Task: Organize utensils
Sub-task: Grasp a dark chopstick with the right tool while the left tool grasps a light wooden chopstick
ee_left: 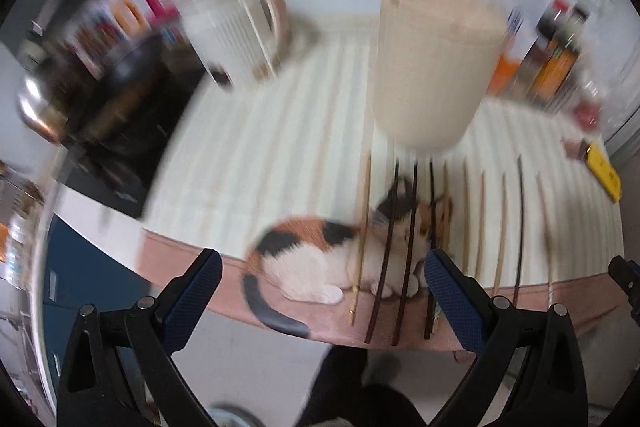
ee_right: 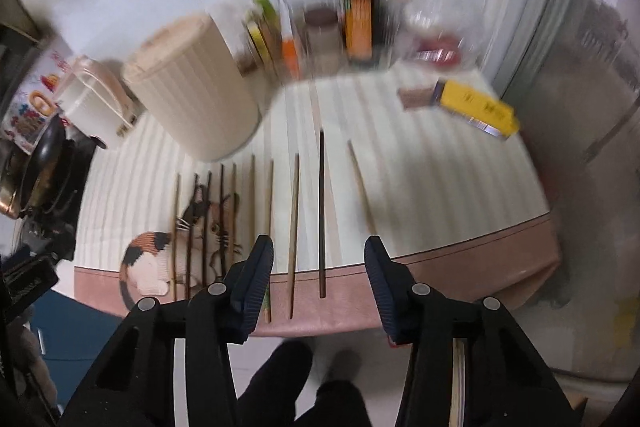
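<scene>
From the left wrist, the left gripper [ee_left: 322,295] hangs wide open and empty over the chopsticks [ee_left: 404,259], which lie in a row on the striped mat [ee_left: 248,163], probably for easy picking. The beige holder [ee_left: 432,67] stands behind them.

From the right wrist, the right gripper [ee_right: 319,281] is half open, holding nothing, above two chopsticks. Bottles [ee_right: 358,15] and a yellow box [ee_right: 476,107] crowd the tabletop's far side.

Home kitchen: sauce bottles [ee_right: 359,23] against wall, pan [ee_right: 44,163] on cooktop, chopsticks [ee_right: 294,227] on cat-print mat [ee_right: 440,187].
</scene>
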